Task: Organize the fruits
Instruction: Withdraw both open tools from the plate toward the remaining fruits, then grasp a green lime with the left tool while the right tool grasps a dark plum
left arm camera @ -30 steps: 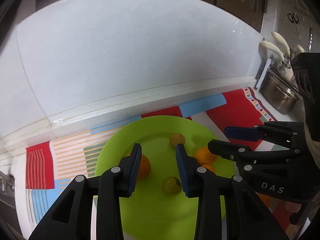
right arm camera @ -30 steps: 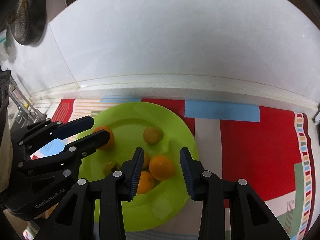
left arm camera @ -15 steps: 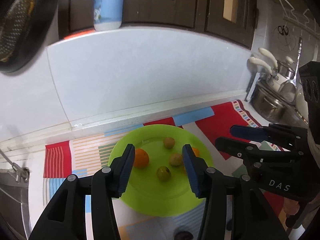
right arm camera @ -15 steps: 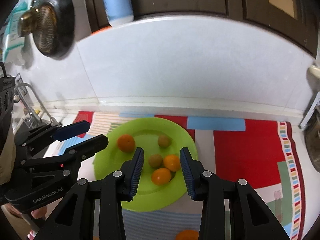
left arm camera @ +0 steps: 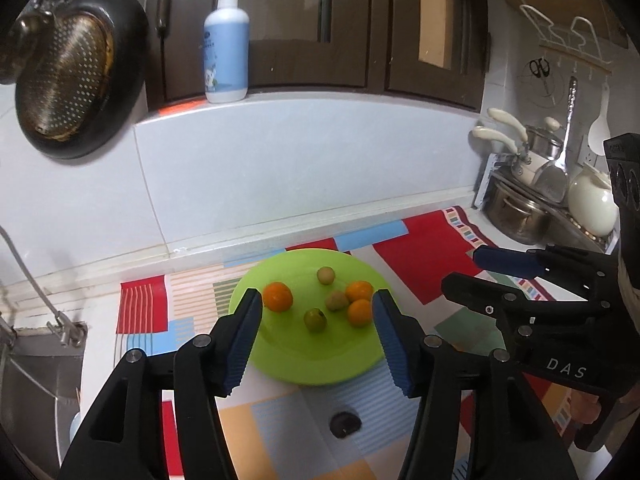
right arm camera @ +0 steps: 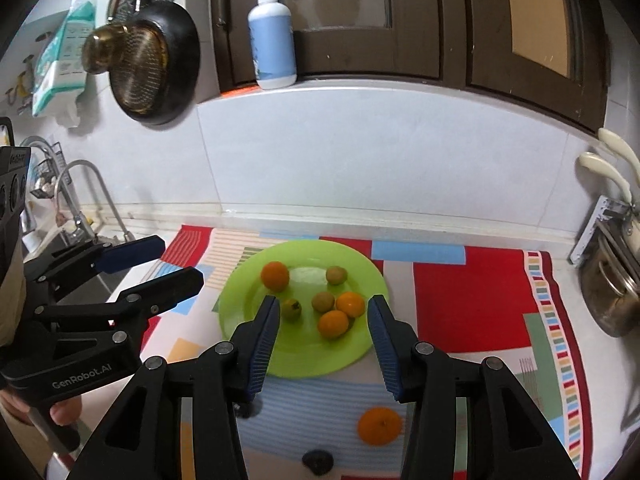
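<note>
Your left gripper (left arm camera: 318,334) and right gripper (right arm camera: 322,330) hang empty, jaws opening, w/ nothing between. Six fruits on green plate (right arm camera: 352,350), frame centre; one orange (right arm camera: 379,426) on bench mat, lower centre.

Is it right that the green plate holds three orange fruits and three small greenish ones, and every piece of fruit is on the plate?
Not quite. The green plate does hold three orange fruits and three small greenish ones, but not every piece is on it: the right wrist view shows another orange fruit lying on the patterned mat, in front of the plate.
</note>
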Demonstrator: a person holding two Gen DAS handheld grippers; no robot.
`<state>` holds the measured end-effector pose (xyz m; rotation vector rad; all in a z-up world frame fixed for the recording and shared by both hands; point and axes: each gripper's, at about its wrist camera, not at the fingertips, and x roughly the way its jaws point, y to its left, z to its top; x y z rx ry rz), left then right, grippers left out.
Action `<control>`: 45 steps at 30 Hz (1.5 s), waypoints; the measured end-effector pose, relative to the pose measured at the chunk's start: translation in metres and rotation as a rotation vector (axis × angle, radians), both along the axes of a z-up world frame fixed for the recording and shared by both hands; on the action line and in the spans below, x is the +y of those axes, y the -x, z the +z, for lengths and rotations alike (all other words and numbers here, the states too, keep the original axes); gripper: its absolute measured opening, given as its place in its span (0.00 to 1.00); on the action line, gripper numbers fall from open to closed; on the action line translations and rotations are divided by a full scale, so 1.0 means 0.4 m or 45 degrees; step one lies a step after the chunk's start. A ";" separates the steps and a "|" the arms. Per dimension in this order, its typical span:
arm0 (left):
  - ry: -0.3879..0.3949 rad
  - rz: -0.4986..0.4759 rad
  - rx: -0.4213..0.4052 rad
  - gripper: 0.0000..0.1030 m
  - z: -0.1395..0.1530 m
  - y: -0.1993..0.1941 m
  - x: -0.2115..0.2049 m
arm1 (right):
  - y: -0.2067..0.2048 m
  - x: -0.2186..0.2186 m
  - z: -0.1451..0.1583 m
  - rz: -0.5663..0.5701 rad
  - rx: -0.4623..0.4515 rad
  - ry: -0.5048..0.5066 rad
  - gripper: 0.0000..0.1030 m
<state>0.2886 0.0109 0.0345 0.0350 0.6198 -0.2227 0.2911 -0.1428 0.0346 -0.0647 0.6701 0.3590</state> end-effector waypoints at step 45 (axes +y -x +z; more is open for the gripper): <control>-0.076 -0.196 0.166 0.57 -0.229 0.265 -0.183 | 0.321 -0.144 -0.186 -0.038 0.179 0.098 0.45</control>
